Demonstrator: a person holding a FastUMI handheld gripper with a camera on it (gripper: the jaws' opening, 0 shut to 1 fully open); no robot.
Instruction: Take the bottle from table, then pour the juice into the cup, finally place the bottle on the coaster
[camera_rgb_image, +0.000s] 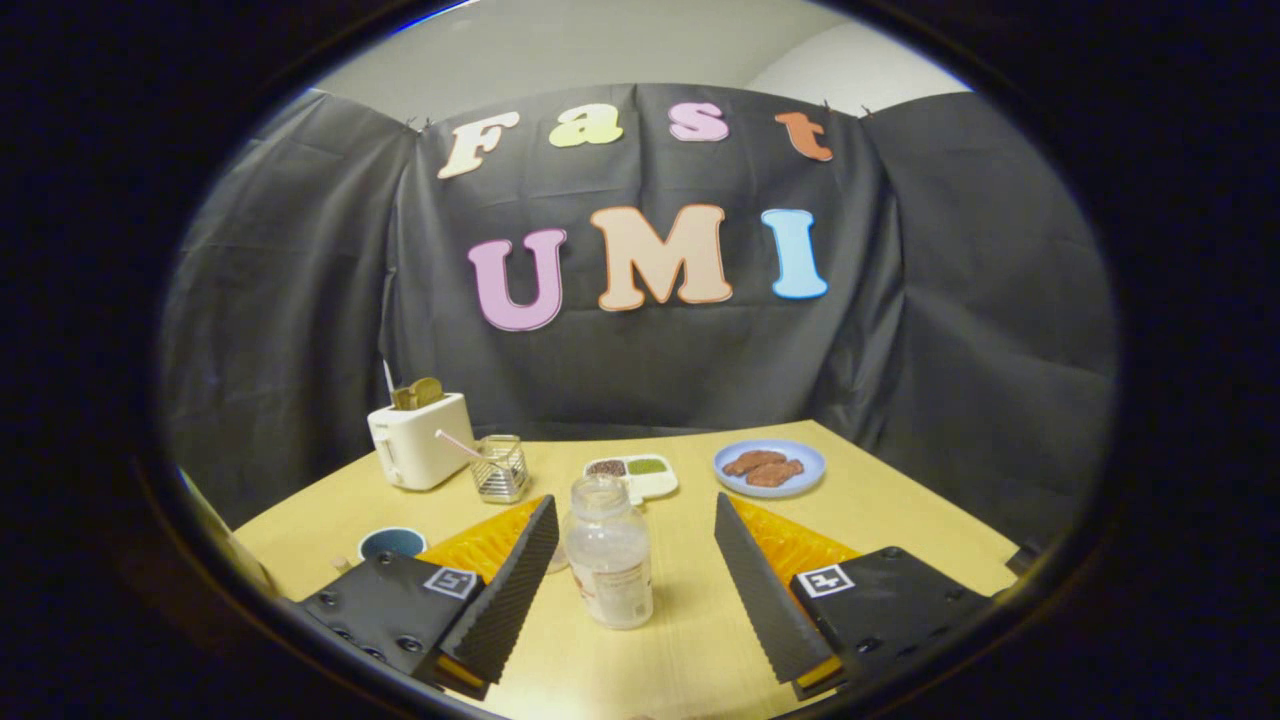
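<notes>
Yellowish table (700, 640) against black cloth wall (300, 300) carries an upright bottle (608, 555) between the spread, untouching jaws.

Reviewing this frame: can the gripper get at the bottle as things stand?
Probably yes. The gripper is open, and the bottle stands upright on the table between its fingers, nearer one of them, with nothing in between. Closing should catch it.

The bottle (609, 553) is made of clear, shiny plastic. The worktop (900, 525) is made of smooth wood. Ribbed, matt pads (758, 588) are seen on the wide-open tool (637, 512).
</notes>
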